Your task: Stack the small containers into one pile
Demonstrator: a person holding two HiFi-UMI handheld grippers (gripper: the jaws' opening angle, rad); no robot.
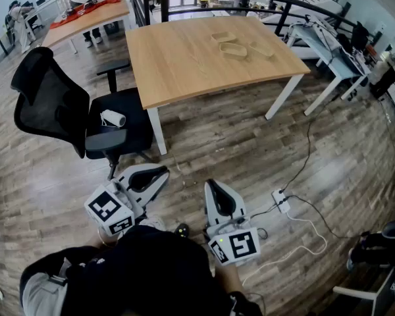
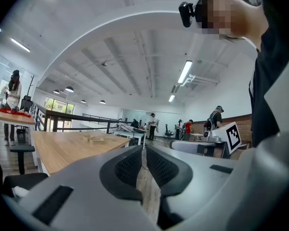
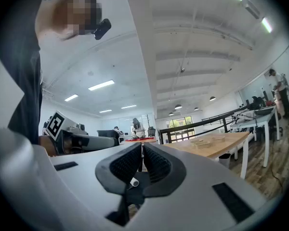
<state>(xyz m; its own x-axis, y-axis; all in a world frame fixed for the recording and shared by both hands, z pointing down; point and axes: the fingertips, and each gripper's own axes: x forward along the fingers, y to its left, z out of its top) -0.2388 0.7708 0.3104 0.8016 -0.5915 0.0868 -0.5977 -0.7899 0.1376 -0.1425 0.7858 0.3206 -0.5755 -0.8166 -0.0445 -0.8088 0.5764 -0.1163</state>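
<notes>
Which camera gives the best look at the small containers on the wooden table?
The head view. It looks down on the small containers, so their open shapes and spacing on the wooden table show. The left gripper view and the right gripper view catch them only edge-on, as small, low, distant shapes.

There are three small containers (image 1: 235,50), two wooden tables (image 1: 184,64), one black chair (image 1: 52,104) and one white roll (image 1: 112,118). Two grippers show, the left gripper (image 1: 162,172) and the right gripper (image 1: 212,185), plus one power strip (image 1: 282,201).
</notes>
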